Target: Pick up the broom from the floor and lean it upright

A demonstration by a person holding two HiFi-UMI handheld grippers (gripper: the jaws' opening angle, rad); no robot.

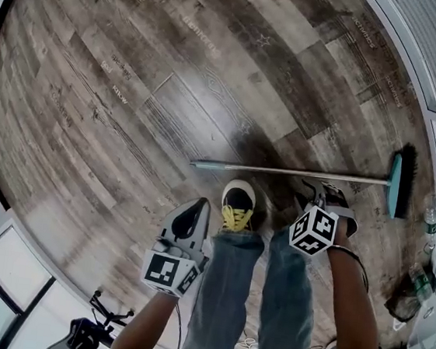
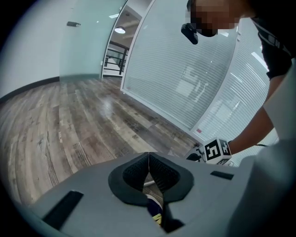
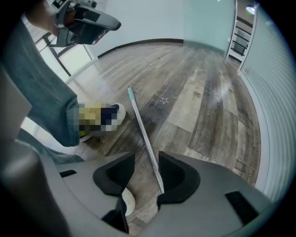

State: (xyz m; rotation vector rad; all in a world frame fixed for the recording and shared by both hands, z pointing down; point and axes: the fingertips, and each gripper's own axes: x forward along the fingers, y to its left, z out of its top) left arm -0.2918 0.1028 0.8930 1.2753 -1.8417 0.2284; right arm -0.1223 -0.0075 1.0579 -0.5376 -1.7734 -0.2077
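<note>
**A:** Head view. Where's the broom?
**B:** Broom flat on the floor, right of centre. Handle runs left to right, brush head near the right edge. A shoe sits just below the handle's left end.

**A:** Grippers?
**B:** Left gripper lower centre-left, beside the shoe, clear of the broom. Right gripper lower centre-right, over the handle. Can't tell contact from here.

**A:** Left gripper view?
**B:** Left gripper has its pads pressed together with nothing clamped. Floor beyond, and the right gripper's marker cube at mid-right.

**A:** Right gripper view?
**B:** Right gripper jaws stand wide apart. The handle lies on the floor and runs from upper centre down into the gap. It's close by the right-hand pad, not clamped. Left gripper shows upper left.
</note>
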